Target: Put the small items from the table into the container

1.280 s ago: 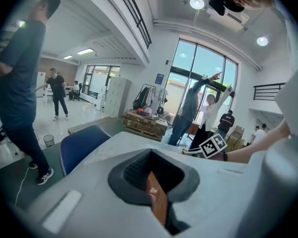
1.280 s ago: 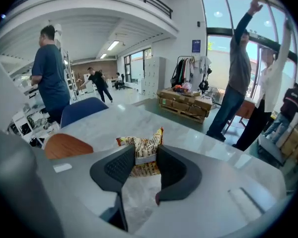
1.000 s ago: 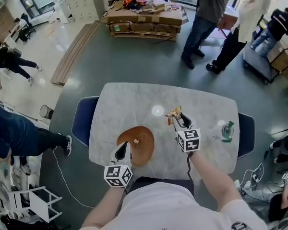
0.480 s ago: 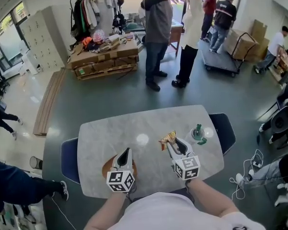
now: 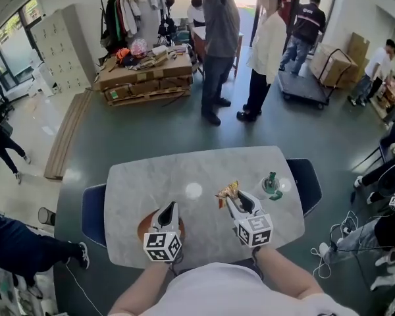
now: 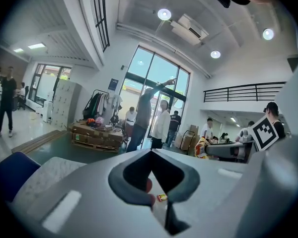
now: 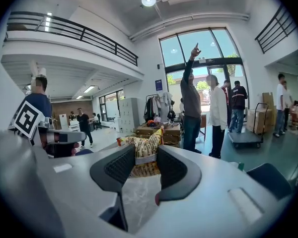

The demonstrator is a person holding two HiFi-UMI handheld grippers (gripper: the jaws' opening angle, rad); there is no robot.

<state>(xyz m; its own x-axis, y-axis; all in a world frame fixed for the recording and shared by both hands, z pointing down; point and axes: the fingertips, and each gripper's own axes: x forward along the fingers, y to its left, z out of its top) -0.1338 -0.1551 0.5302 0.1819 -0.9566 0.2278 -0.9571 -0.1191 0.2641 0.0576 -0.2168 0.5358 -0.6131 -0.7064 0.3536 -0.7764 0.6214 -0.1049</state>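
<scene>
Snack packet (image 7: 146, 151), clamped in right gripper (image 7: 144, 158), above table (image 5: 151, 176)

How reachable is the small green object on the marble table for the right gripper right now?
Probably not yet: the right gripper is shut on a yellow crinkly snack packet. The small green object stands alone to its right, nothing between them.

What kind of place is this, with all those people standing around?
Likely a warehouse-style hall or workshop, not a home: a stacked pallet, a loaded cart and a row of lockers stand around a wide open floor.
</scene>
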